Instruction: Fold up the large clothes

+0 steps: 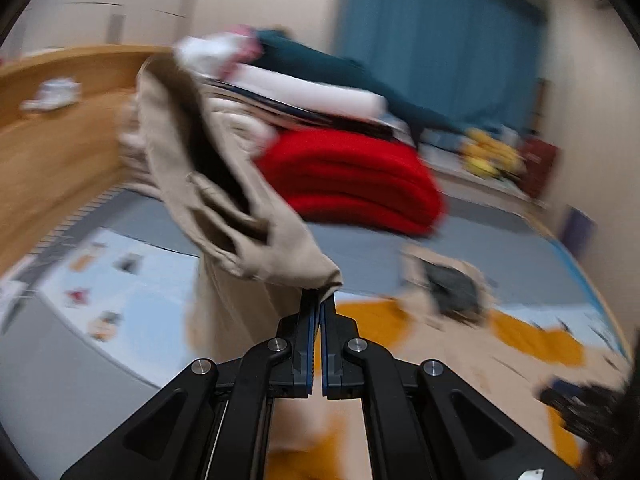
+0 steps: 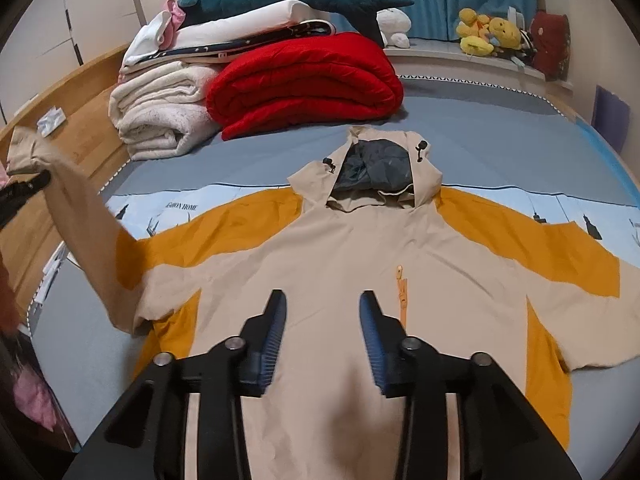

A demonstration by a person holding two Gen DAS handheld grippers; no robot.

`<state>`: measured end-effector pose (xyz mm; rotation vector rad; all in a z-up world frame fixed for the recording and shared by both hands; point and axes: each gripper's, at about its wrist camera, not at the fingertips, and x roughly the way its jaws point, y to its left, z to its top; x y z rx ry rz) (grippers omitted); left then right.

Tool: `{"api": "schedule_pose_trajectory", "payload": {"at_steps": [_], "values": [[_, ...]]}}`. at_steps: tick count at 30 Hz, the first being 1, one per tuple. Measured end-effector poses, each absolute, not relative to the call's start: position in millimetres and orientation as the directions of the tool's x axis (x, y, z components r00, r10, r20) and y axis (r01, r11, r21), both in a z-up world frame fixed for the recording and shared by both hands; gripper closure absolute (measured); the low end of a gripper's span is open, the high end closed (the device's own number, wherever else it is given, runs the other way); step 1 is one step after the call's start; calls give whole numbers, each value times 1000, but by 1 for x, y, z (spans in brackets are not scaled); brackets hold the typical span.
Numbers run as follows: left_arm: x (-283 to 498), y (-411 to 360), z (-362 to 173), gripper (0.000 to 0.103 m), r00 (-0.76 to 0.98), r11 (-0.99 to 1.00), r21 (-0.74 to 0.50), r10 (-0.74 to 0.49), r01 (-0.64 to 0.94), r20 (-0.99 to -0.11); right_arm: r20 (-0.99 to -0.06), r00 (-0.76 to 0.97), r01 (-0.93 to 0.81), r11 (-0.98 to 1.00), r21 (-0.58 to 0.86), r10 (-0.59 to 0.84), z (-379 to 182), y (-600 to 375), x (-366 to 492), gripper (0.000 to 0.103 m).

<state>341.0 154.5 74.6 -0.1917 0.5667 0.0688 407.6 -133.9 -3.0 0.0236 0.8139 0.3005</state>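
Blue-grey bedding covers the bed, with a wooden headboard at the left of the right wrist view. Spread flat on it lies a beige-and-orange hooded jacket, hood toward the folded red blanket and white towels. At that frame's left edge, the left gripper is clenched on the cuff of the jacket's sleeve, holding it raised above the bed. Pointing downward, the right gripper hovers over the jacket's chest, jaws apart, gripping nothing.
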Motion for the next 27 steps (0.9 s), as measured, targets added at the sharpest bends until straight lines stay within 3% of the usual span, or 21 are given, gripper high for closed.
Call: {"api": "schedule_pose_trajectory", "payload": {"at_steps": [6,10,14,27], "values": [[377,62,-10,102,637,970,-194,-242,146,-732,-725,638,-238,962,134,258,-6,-134,409,63],[389,52,-54,98,488,962,-244,-272,123,-829,-746,609,-217,961,171,270,-17,-137,417,73],[384,65,-51,81,480,952,-293,-299,89,-825,-769,578,-198,961,194,274,-30,-141,426,74],[398,107,-33,80,512,957,-289,-233,-31,-827,-846,274,1,880,476,457,-126,-144,450,72]]}}
